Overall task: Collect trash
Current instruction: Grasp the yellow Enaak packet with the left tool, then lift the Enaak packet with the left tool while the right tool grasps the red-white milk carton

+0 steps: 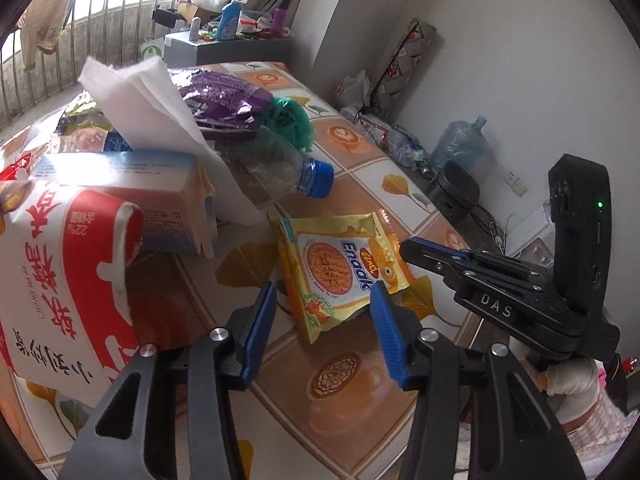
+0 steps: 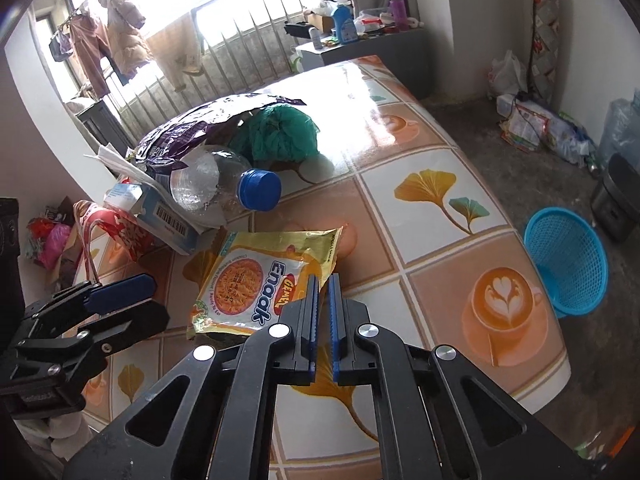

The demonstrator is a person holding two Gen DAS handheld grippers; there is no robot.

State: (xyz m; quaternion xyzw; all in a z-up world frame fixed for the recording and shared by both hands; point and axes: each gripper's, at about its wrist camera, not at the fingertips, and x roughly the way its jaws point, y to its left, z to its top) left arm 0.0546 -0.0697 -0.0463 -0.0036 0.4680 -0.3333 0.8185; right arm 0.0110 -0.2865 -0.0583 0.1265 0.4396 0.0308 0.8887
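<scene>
A yellow Enaak snack packet [image 1: 340,268] lies flat on the patterned table [image 1: 360,384]; it also shows in the right wrist view [image 2: 260,280]. My left gripper [image 1: 324,312] is open, with its blue fingers either side of the packet's near end. My right gripper [image 2: 324,284] is shut and empty, just over the packet's right edge; it also shows in the left wrist view [image 1: 408,250]. Behind lie a crushed clear bottle with a blue cap [image 2: 228,184], a purple foil bag [image 2: 208,128], a green bag [image 2: 284,132], a white tissue [image 1: 160,120] and a blue carton [image 1: 152,200].
A red and white bag [image 1: 60,280] stands at the near left. A blue plastic basket [image 2: 568,260] sits on the floor right of the table [image 2: 460,208]. A black bin [image 2: 618,196] and a water jug [image 1: 460,140] stand on the floor beyond.
</scene>
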